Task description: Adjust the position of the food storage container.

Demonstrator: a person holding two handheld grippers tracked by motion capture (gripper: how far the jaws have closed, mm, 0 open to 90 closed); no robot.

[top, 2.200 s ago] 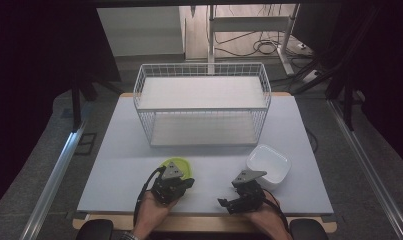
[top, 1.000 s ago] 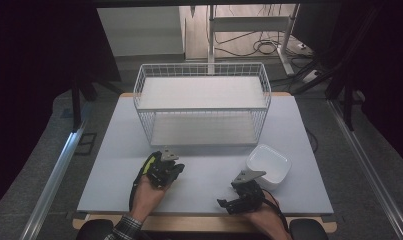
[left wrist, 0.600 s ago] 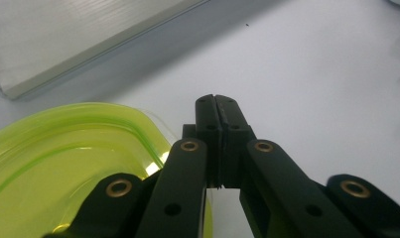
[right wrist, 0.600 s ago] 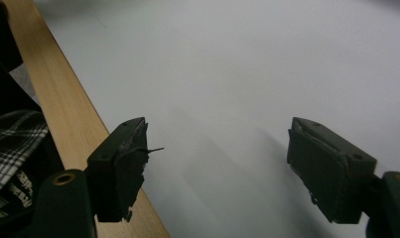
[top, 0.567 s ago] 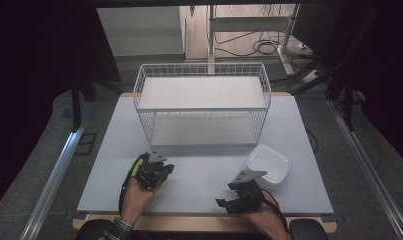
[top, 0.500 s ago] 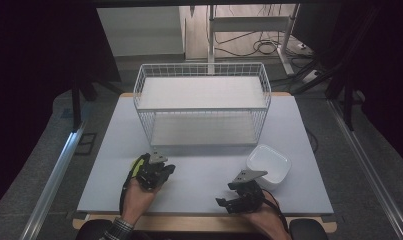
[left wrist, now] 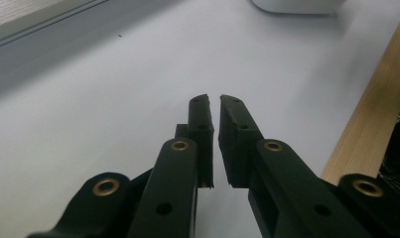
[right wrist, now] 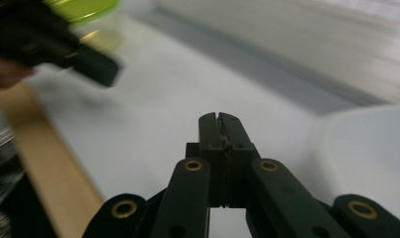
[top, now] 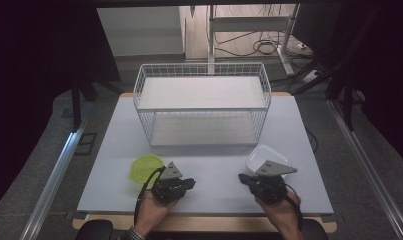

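From above, the green lid [top: 147,168] lies beside the barely parted, empty left gripper [top: 189,183]; the right gripper [right wrist: 220,121] has just clenched empty.

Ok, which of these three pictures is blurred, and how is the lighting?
Right gripper view: motion-smeared, the round yellow-green plastic lid and white plastic container soft, the shut right gripper sharper. Left gripper view: crisp on the left gripper, even light on the pale grey table. High view: table lit, surroundings dark.
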